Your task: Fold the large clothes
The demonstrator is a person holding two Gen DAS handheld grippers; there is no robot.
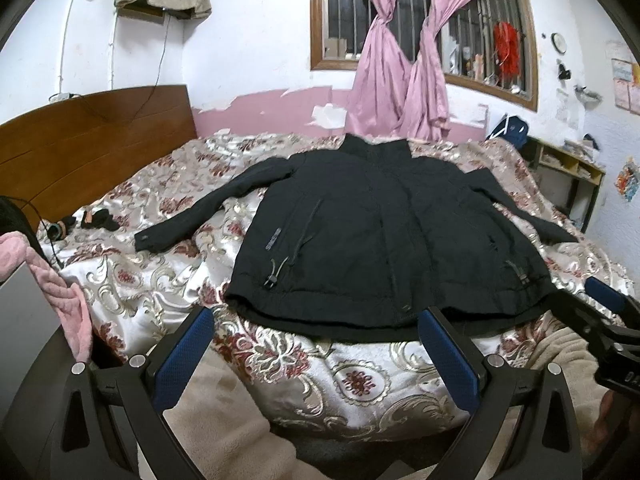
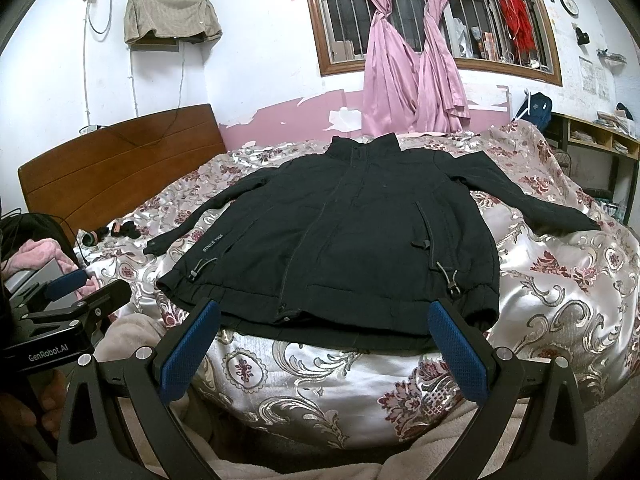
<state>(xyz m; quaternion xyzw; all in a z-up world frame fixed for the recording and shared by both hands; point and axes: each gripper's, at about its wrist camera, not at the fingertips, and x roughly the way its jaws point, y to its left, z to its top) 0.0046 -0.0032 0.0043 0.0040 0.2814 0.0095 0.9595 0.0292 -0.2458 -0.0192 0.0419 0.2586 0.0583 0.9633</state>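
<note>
A black jacket [image 1: 384,236] is laid flat, front side up, on the floral bedspread [image 1: 168,280] of a bed, with its collar turned toward the window wall and its hem toward the cameras. Both sleeves are spread outward from the body; the cuff of one sleeve [image 1: 192,216] is seen lying toward the wooden headboard [image 1: 92,144], and the other sleeve [image 2: 532,204] is stretched away from the headboard. The zip is closed down the middle, and drawcord toggles [image 2: 450,276] are seen near the hem. The left gripper [image 1: 316,352] is held just short of the jacket's hem, its blue-padded fingers [image 1: 184,356] spread wide apart with nothing between them. The right gripper [image 2: 324,348] is held likewise before the hem, its fingers [image 2: 460,348] also wide apart and empty. Pink curtains [image 2: 412,64], knotted, are hung at the barred window beyond the jacket's collar.
</note>
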